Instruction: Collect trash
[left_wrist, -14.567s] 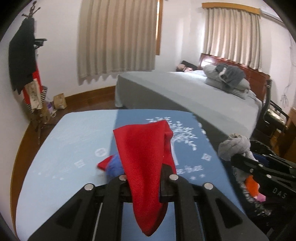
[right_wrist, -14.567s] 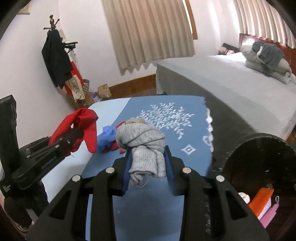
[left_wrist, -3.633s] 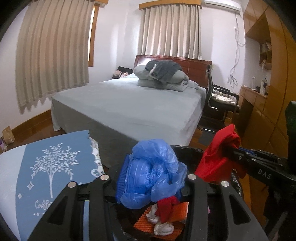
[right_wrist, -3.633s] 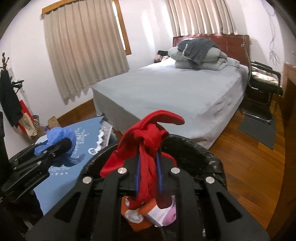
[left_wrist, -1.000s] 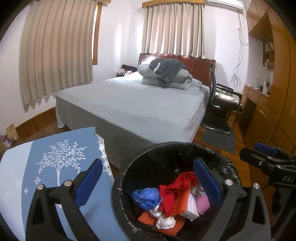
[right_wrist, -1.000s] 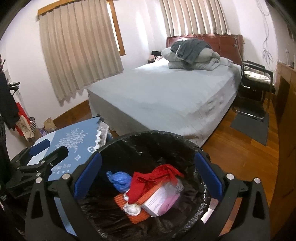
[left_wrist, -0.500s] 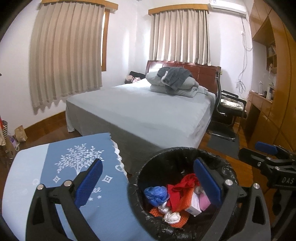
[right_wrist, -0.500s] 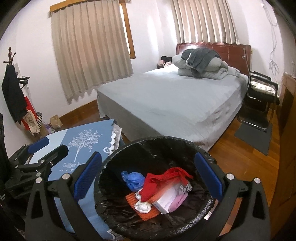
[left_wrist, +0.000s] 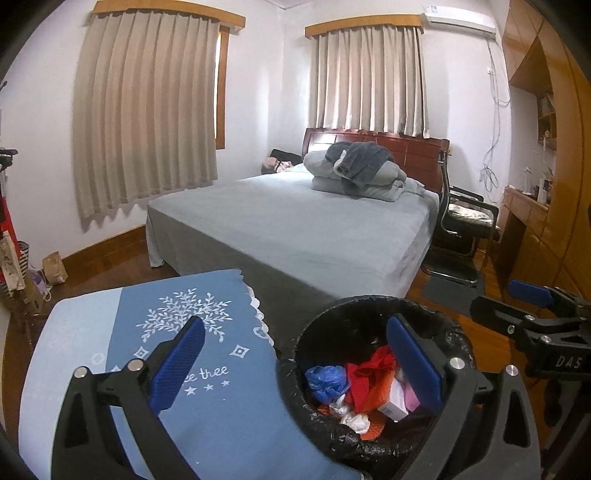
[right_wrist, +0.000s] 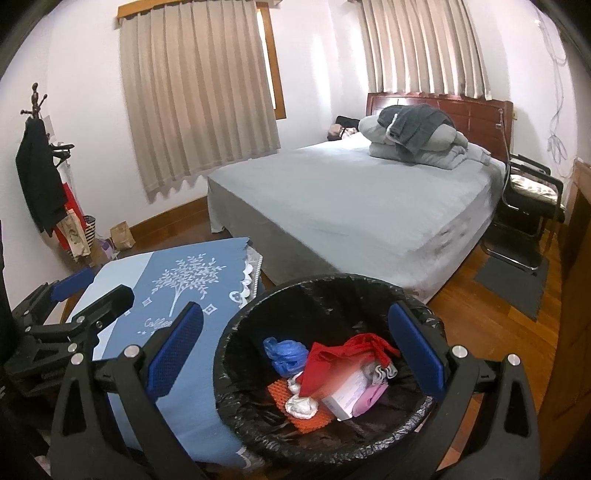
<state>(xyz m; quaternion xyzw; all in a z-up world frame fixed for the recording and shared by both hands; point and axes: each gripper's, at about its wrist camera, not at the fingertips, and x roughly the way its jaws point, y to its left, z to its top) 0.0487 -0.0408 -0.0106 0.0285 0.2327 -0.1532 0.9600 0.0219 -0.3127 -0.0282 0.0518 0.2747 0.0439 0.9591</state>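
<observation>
A black-lined trash bin (left_wrist: 369, 306) (right_wrist: 295, 291) stands beside the blue-clothed table (left_wrist: 221, 406) (right_wrist: 122, 273). Inside it lie a red cloth (left_wrist: 369, 373) (right_wrist: 332, 358), a crumpled blue plastic bag (left_wrist: 327, 378) (right_wrist: 284, 352), a white and pink box (right_wrist: 351, 397) and white wads on an orange mat. My left gripper (left_wrist: 295, 354) is open and empty, held over the table edge and bin. My right gripper (right_wrist: 295, 343) hangs open and empty above the bin. Each gripper shows in the other's view: the right gripper (left_wrist: 532, 306), the left gripper (right_wrist: 77, 295).
A grey bed (left_wrist: 295, 225) with folded bedding fills the middle of the room. A black chair (left_wrist: 461, 221) stands by wooden cabinets (left_wrist: 554, 184) on the right. A coat rack (right_wrist: 37, 166) and bags stand by the left wall. The floor is wood.
Both grippers dropped the red cloth and blue bag into the bin and opened. Over the last second they have drawn back and up, so the bin looks smaller.
</observation>
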